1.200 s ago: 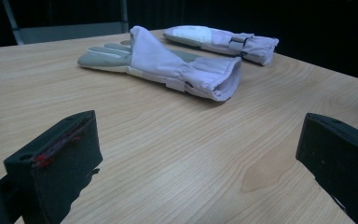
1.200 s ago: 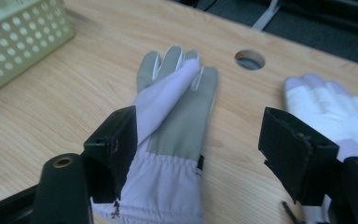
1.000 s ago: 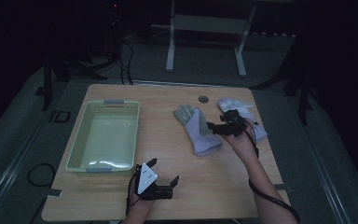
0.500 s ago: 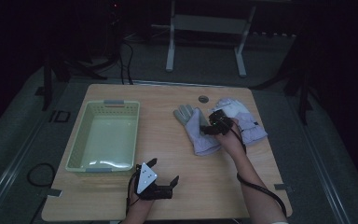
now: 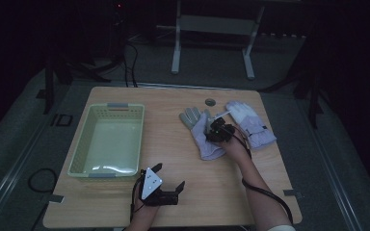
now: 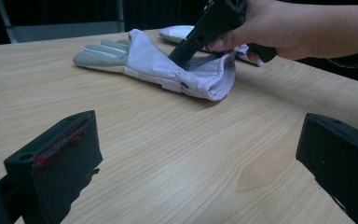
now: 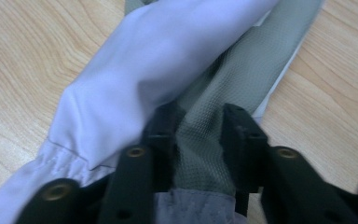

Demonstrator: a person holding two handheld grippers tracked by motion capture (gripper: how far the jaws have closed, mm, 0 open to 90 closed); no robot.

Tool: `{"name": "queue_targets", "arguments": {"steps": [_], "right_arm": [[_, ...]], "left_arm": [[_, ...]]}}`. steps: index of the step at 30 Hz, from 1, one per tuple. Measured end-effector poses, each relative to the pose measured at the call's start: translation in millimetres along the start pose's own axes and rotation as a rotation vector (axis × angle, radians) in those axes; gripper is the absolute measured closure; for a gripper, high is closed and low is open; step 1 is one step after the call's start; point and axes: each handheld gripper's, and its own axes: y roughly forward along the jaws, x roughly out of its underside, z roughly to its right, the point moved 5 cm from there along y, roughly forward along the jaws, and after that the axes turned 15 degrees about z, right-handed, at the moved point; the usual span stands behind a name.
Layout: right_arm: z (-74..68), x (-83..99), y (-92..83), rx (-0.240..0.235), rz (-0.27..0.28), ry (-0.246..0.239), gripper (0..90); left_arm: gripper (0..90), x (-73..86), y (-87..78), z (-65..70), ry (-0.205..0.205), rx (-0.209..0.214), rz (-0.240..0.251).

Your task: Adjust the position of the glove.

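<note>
- High view: my right gripper (image 5: 215,129) has come down and toward 9 o'clock from where it hovered a second ago, over the gap between the two gloves; it now sits on the near glove (image 5: 200,132) at its cuff half. Its jaws have just been closing, with glove cloth between them. I judge the grasp to be nearly made and a lift to be next, most likely toward the basket (image 5: 107,170) at 9 o'clock of the glove. The second glove (image 5: 250,124) lies flat just at 3 o'clock of the gripper. My left gripper (image 5: 169,183) rests at the table's 6 o'clock edge, jaws spread, nothing between them.
- Left gripper view: my own two jaws stand wide apart over bare wood. Ahead, at 12 o'clock, the near glove lies with its fingers pointing to 9 o'clock; the right gripper's jaw presses into its open cuff, held by my right hand (image 6: 279,25).
- Right gripper view: the jaws pinch a fold of the glove's grey textured palm cloth, with the pale back fabric bunched at 10 o'clock.
- Surface and room: a light wooden table (image 5: 221,192) with a small dark disc (image 5: 209,101) near its 12 o'clock edge; the room is dim, with a metal stand (image 5: 212,43) on the floor beyond.
</note>
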Motion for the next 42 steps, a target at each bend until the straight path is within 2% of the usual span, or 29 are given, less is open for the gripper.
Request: {"name": "queue_targets", "arguments": {"steps": [1,3,6,8,10,11,13,15,19,23,25,27,30,35,37,39,42], "right_arm": [[0.0,0.0,0.0,0.000,0.000,0.000,68.9],[-2.4,-1.2,-0.2,0.015,-0.003,0.003,74.8],[-4.2,-2.8,-3.0,0.048,0.016,0.051,82.2],[-6.4,-4.7,-6.0,0.046,0.042,0.084,85.0],[-7.7,-7.2,-9.7,0.036,0.076,0.156,85.8],[-8.2,-9.0,-11.8,0.047,0.090,0.163,86.0],[-9.6,-13.2,-17.4,0.063,0.131,0.206,86.1],[-13.2,-18.3,-23.4,0.083,0.173,0.212,86.0],[-19.7,-26.1,-36.5,0.080,0.248,0.281,86.2],[-29.0,-30.7,-49.2,0.100,0.281,0.324,86.4],[-34.1,-31.3,-55.8,0.089,0.299,0.376,86.5],[-41.8,-30.2,-62.0,0.083,0.315,0.399,86.5],[-53.3,-24.8,-68.4,0.087,0.328,0.418,86.4],[-69.1,-8.4,-67.4,0.076,0.323,0.431,86.4],[-72.3,-0.4,-62.8,0.086,0.302,0.415,86.4],[-72.2,6.9,-56.8,0.087,0.288,0.433,86.3],[-71.2,13.7,-45.8,0.099,0.254,0.409,86.3]], "left_arm": [[0.0,0.0,0.0,0.0,0.000,0.000,0.000],[0.0,0.1,0.3,-0.1,-0.003,-0.001,-0.004],[0.0,0.1,0.3,-0.1,-0.003,0.000,-0.004],[0.0,0.1,0.3,-0.2,-0.003,0.000,-0.004],[0.0,0.1,0.3,-0.1,-0.003,0.000,-0.003],[0.0,0.1,0.2,-0.1,-0.003,0.001,-0.003],[0.0,0.1,0.2,0.0,-0.002,0.000,-0.004],[0.0,0.1,0.2,-0.1,-0.003,0.001,-0.004],[0.0,0.1,0.2,-0.1,-0.004,0.000,-0.004],[0.0,0.1,0.4,0.3,-0.001,0.000,-0.002],[0.0,0.1,0.4,0.5,-0.001,-0.001,-0.001],[0.0,0.0,0.5,0.4,0.000,-0.002,0.000],[0.0,0.1,0.3,0.4,0.002,-0.001,-0.002],[0.0,0.1,0.2,0.5,0.002,-0.001,-0.002],[0.0,0.1,0.2,0.4,0.001,-0.001,-0.003],[0.0,0.1,0.3,0.2,-0.002,-0.004,-0.004],[0.0,0.0,0.5,0.2,0.001,-0.004,-0.001]]}}
